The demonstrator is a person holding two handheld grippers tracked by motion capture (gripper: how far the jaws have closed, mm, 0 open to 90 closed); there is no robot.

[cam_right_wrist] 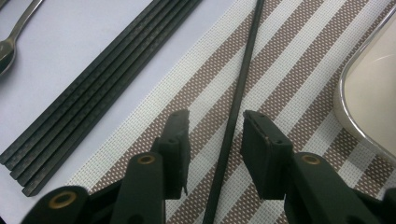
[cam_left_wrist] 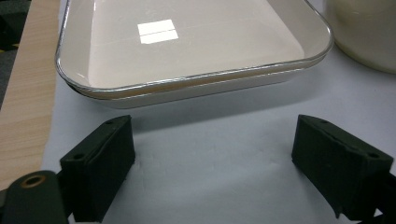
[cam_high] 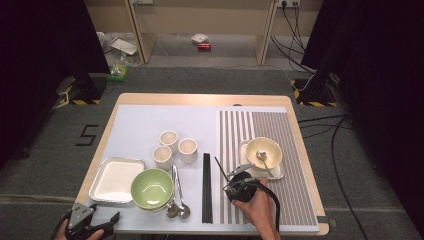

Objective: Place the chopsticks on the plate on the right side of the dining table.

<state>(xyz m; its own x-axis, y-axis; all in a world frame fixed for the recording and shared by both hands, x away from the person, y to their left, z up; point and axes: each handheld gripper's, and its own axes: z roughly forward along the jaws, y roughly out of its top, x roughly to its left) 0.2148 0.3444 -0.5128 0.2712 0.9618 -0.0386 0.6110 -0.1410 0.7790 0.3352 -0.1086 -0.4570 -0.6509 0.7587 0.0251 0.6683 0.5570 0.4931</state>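
A pale table mat (cam_high: pixel 150 125) covers most of the wooden table (cam_high: pixel 200 97), with a brown-and-white striped placemat (cam_high: pixel 295 185) laid over its right part. The thing in hand is a single black chopstick (cam_right_wrist: pixel 238 93): thin, straight and dark, it lies slantwise on the striped placemat, near the table's near edge and just right of the chopstick bundle (cam_high: pixel 207 187).

The right gripper (cam_high: pixel 231 181) stands over it with its jaws part open; the chopstick runs between them, and in the right gripper view a gap shows on both sides, so the pads do not seem to press on it, though the lower end is hidden behind the jaws. The left gripper (cam_high: pixel 107 220) rests at the near left corner of the table, jaws wide apart with nothing between them but bare mat.

Around the chopstick, the far right holds a cream bowl (cam_high: pixel 263 150) with a spoon (cam_high: pixel 262 156) in it, set on a small white tray (cam_high: pixel 245 150). Left of the bundle lie two metal spoons (cam_high: pixel 179 200), then a green bowl (cam_high: pixel 152 187), a rectangular white dish (cam_high: pixel 117 180) and three cream cups (cam_high: pixel 174 146) farther back. Nothing lies across the chopstick.

The right gripper view shows the weave of the placemat and the tray's rim (cam_right_wrist: pixel 345 107) close by; the left gripper view shows the dish's silvery rim (cam_left_wrist: pixel 196 77) just beyond its jaws.
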